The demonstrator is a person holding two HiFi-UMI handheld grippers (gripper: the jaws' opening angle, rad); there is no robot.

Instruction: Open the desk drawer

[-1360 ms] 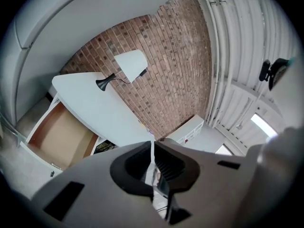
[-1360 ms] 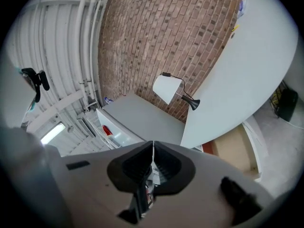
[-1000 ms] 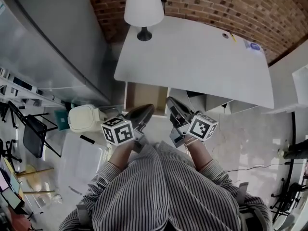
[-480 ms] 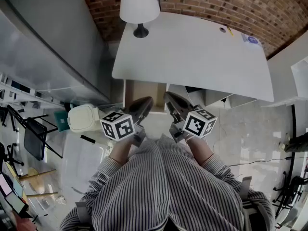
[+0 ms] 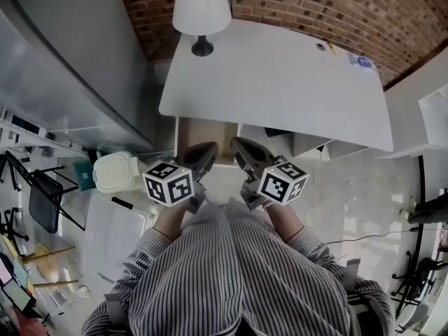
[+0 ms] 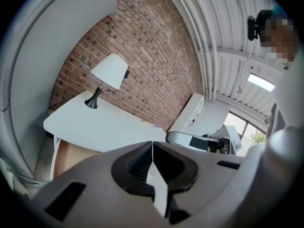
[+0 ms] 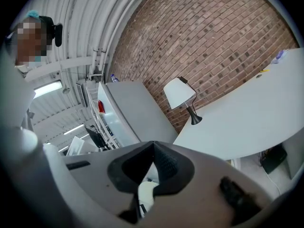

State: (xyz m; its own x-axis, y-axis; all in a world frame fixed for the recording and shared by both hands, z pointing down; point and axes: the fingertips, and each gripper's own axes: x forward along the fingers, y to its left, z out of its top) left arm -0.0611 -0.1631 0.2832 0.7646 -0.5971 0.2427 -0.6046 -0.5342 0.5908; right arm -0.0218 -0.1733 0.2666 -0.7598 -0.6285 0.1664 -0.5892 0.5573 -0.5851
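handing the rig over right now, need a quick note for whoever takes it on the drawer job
Left tongs: shut, empty, held short of the desk, touching nothing.
Right tongs: shut, empty, beside the left, also clear of the desk.
Drawer: likely the tan panel under the desk on the lamp side; cannot tell if it is pulled out at all.
Done: nothing visible.
Left: reach the drawer, grip its front, pull it open.

Matt white desk (image 5: 280,82), rough brick wall (image 5: 294,5), perhaps wooden drawer (image 5: 210,131).
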